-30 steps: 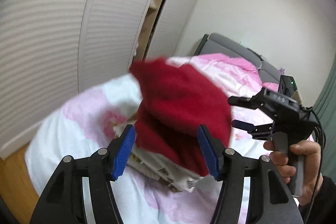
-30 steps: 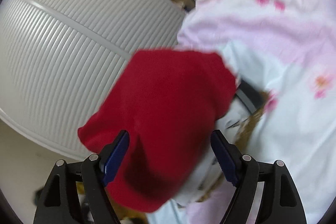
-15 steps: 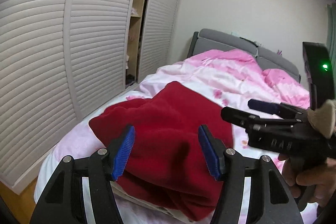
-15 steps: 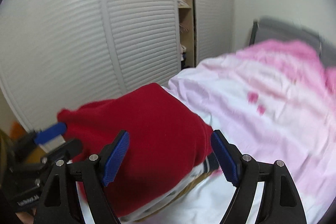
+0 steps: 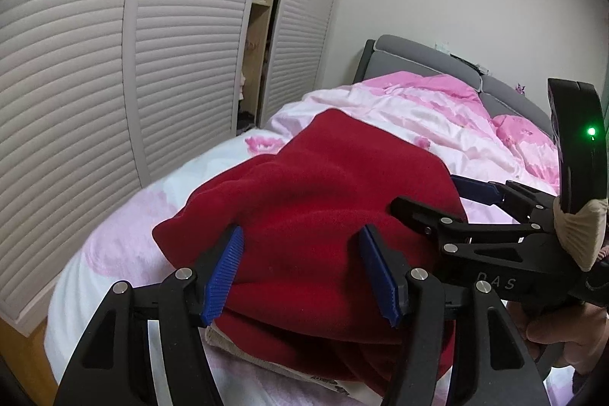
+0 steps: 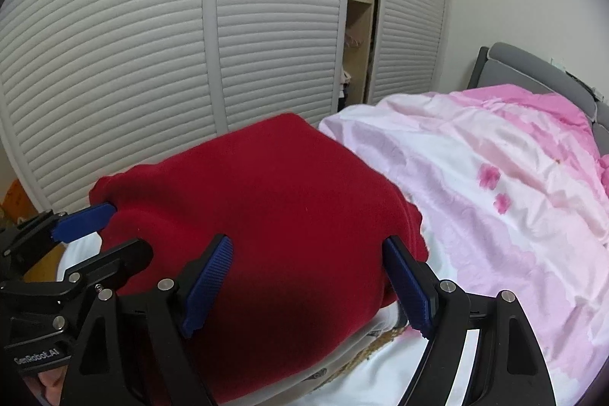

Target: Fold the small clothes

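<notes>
A: A second ago the red garment (image 5: 319, 215) was up in the air, blurred, in front of the louvred wardrobe doors (image 6: 152, 44). Now it lies draped on the bed (image 6: 495, 177), near the foot corner on the wardrobe side, and both cameras have levelled out.

B: Is it flat on the quilt?

A: No. It covers a pale folded garment (image 5: 243, 349) whose edge shows under the near hem, so it sits as a hump.

B: And the tongs?

A: The left gripper (image 5: 304, 273) has its jaws apart above the near hem, with no cloth pinched between the blue pads. The right gripper (image 6: 308, 288) is spread wider, over the corner nearer the quilt's open side, also released. In the left view the right tool (image 5: 475, 215) reaches across the far side of the cloth.

B: What could go wrong?

A: The biggest risk, I judge, is the bed edge: the mound lies close to it, and a sideways tug could slide cloth and pile toward the floor. Next, a deep pinch could catch the pale garment as well, so both lift together. Then the thick fleece may bunch rather than crease. Smallest, the two tools are close and could knock each other.
</notes>
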Action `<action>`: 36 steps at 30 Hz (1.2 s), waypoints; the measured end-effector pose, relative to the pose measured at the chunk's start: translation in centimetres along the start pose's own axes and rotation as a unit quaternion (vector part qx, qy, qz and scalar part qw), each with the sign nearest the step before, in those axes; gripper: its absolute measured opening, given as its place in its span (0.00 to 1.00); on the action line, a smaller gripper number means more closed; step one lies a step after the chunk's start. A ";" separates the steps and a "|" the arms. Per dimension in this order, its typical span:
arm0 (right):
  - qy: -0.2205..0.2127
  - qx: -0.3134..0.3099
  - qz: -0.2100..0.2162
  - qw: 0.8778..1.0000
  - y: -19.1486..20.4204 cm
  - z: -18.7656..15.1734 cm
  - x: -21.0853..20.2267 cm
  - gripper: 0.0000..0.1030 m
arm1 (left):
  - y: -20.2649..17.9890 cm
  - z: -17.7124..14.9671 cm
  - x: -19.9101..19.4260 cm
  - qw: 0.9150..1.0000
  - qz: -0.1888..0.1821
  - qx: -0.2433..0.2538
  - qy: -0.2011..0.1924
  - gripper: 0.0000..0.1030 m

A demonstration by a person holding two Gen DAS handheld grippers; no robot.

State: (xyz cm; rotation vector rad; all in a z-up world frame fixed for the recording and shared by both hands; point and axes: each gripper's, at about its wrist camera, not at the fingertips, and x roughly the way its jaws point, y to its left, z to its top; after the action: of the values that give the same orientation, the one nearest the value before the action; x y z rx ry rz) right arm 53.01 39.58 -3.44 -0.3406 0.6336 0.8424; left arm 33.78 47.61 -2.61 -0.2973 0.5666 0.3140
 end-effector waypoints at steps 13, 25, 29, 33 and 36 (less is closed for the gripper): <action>-0.066 0.015 -0.013 0.998 0.6 0.6 -8.7 0.80 | -3.2 1.3 -6.1 0.999 0.013 0.030 -0.022 0.66; -0.129 0.043 -0.052 0.989 0.2 -4.7 -25.5 0.80 | -10.2 -0.9 -19.3 0.996 0.005 0.065 -0.065 0.80; -0.145 0.055 -0.077 0.985 -0.4 -9.1 -32.1 0.80 | -13.6 -3.6 -23.1 0.995 -0.010 0.076 -0.069 0.82; -0.153 0.065 -0.106 0.980 -1.2 -14.3 -38.1 0.81 | -18.1 -7.1 -26.5 0.992 -0.032 0.100 -0.069 0.88; -0.148 0.080 -0.144 0.975 -1.9 -19.0 -42.8 0.83 | -21.6 -9.8 -28.9 0.990 -0.051 0.115 -0.069 0.99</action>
State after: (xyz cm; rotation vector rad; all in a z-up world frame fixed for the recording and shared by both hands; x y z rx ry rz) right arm 25.90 3.63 9.46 -0.1491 0.3591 0.5454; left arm 14.00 18.43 9.87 -0.0799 0.4444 0.1669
